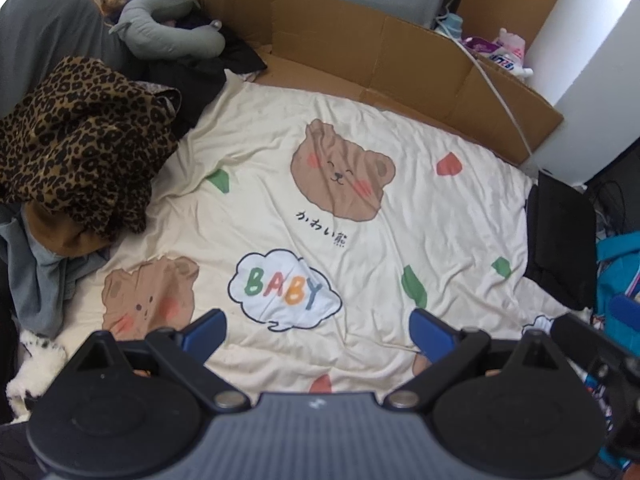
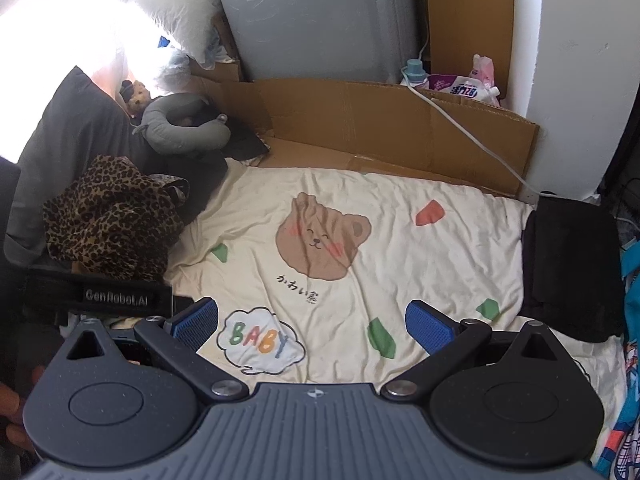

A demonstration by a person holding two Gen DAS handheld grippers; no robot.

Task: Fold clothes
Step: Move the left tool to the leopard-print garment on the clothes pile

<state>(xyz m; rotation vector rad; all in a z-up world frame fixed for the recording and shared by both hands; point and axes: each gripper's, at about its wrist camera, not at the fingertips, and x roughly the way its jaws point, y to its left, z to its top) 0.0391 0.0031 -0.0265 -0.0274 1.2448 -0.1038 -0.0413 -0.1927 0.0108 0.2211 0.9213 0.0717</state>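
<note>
Both grippers hang over the bed with nothing in them. The left gripper (image 1: 318, 330) has its blue fingers spread wide, and so does the right gripper (image 2: 312, 326); only the cream bear-print sheet (image 1: 400, 216) lies between and ahead of each pair.

Ahead and to the left of both grippers sits a loose heap of clothes: a crumpled leopard-print garment (image 1: 80, 140) on top, a brown piece (image 1: 60, 228) and a grey-blue one (image 1: 36, 280) beneath it, nearer the left gripper. None of these is folded.

Ahead and to the right, at the bed's edge, a black garment (image 2: 568, 268) lies flat and squared, which looks like a finished fold.

I judge that one piece is done, the heap is left, and the next garment is not yet picked up.
</note>
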